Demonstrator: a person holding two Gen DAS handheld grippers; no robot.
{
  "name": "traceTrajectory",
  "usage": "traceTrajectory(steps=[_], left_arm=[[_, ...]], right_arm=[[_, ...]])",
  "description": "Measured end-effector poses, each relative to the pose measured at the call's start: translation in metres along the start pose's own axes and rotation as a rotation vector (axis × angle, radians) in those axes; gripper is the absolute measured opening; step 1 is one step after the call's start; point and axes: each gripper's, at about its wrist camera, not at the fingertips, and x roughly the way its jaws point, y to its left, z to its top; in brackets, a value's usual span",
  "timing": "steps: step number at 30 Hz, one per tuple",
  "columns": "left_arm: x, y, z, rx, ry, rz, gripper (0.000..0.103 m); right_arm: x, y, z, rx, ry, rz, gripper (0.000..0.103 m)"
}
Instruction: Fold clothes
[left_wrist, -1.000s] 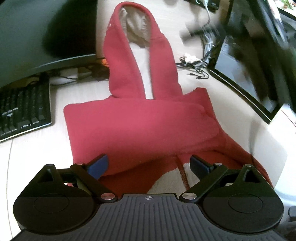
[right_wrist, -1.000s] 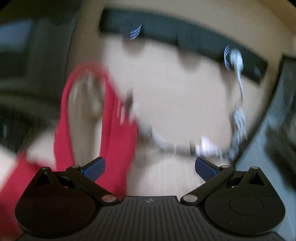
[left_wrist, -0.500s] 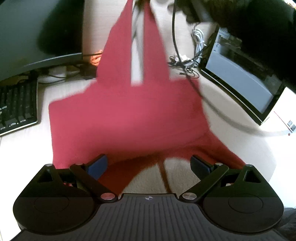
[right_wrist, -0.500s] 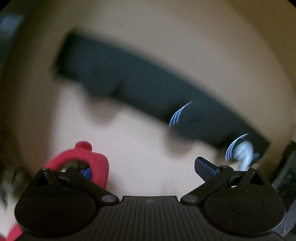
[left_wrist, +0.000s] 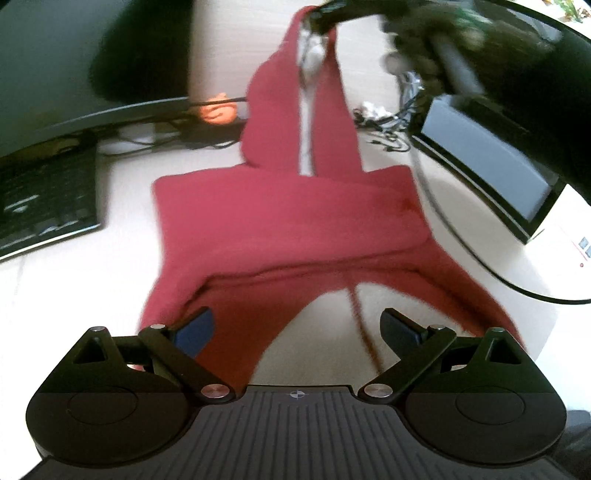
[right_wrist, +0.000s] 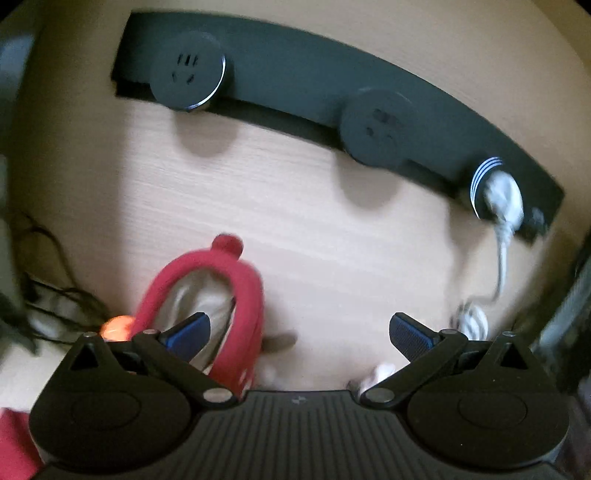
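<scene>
A red hooded garment (left_wrist: 288, 218) with a cream lining lies on the pale desk, sleeves folded across its body, hood stretched away from me. My left gripper (left_wrist: 297, 328) is open over the garment's near hem, its left finger at the raised red edge. My right gripper (right_wrist: 297, 332) is open at the hood's tip (right_wrist: 225, 258); the hood's red rim lies against its left finger (right_wrist: 188, 330). In the left wrist view the right gripper (left_wrist: 325, 14) sits blurred at the hood's top.
A keyboard (left_wrist: 44, 199) lies left of the garment and a dark monitor (left_wrist: 491, 162) stands to its right. Cables (left_wrist: 384, 125) and an orange object (left_wrist: 218, 110) lie behind. A black socket strip (right_wrist: 332, 107) with a white plug (right_wrist: 502, 199) runs along the desk's back.
The right gripper has reached the hood's tip and the hood is now pulled out straight. The near hem has lifted by my left finger. The right view has steadied.
</scene>
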Motion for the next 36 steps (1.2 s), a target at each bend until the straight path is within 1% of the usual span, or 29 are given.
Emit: traceTrajectory(steps=[2, 6, 7, 10, 13, 16, 19, 21, 23, 27, 31, 34, 36], left_arm=[[-0.013, 0.008, -0.008, -0.002, -0.003, 0.024, 0.099], [-0.047, 0.03, -0.032, 0.012, -0.017, 0.073, 0.099], [-0.055, 0.034, -0.039, 0.019, -0.019, 0.084, 0.099], [-0.077, 0.045, -0.06, 0.056, -0.005, 0.103, 0.099], [-0.093, 0.047, -0.08, 0.109, 0.018, 0.108, 0.099], [-0.102, 0.042, -0.098, 0.18, 0.04, 0.092, 0.1], [-0.105, 0.034, -0.114, 0.27, 0.073, 0.064, 0.1], [-0.104, 0.028, -0.123, 0.336, 0.092, 0.069, 0.1], [-0.103, 0.023, -0.129, 0.384, 0.094, 0.095, 0.1], [-0.101, 0.025, -0.132, 0.388, 0.067, 0.177, 0.1], [-0.101, 0.031, -0.128, 0.365, 0.053, 0.231, 0.1], [-0.103, 0.035, -0.123, 0.343, 0.038, 0.241, 0.1], [-0.105, 0.036, -0.119, 0.322, 0.028, 0.243, 0.1]], right_arm=[[-0.026, 0.003, -0.006, 0.03, -0.004, 0.041, 0.103], [-0.082, -0.004, -0.029, 0.092, 0.008, 0.171, 0.103], [-0.097, -0.002, -0.041, 0.101, 0.019, 0.197, 0.103], [-0.142, 0.005, -0.081, 0.092, 0.056, 0.23, 0.103], [-0.194, 0.016, -0.129, 0.031, 0.084, 0.196, 0.103], [-0.241, 0.03, -0.177, -0.013, 0.113, 0.17, 0.103], [-0.281, 0.027, -0.221, 0.024, 0.152, 0.164, 0.103], [-0.3, 0.027, -0.249, 0.079, 0.18, 0.152, 0.103], [-0.318, 0.027, -0.278, 0.134, 0.208, 0.141, 0.103], [-0.338, 0.028, -0.338, 0.258, 0.281, 0.104, 0.103], [-0.33, 0.037, -0.38, 0.304, 0.35, 0.064, 0.103], [-0.325, 0.045, -0.387, 0.303, 0.334, 0.035, 0.103], [-0.319, 0.048, -0.386, 0.308, 0.31, 0.015, 0.103]])
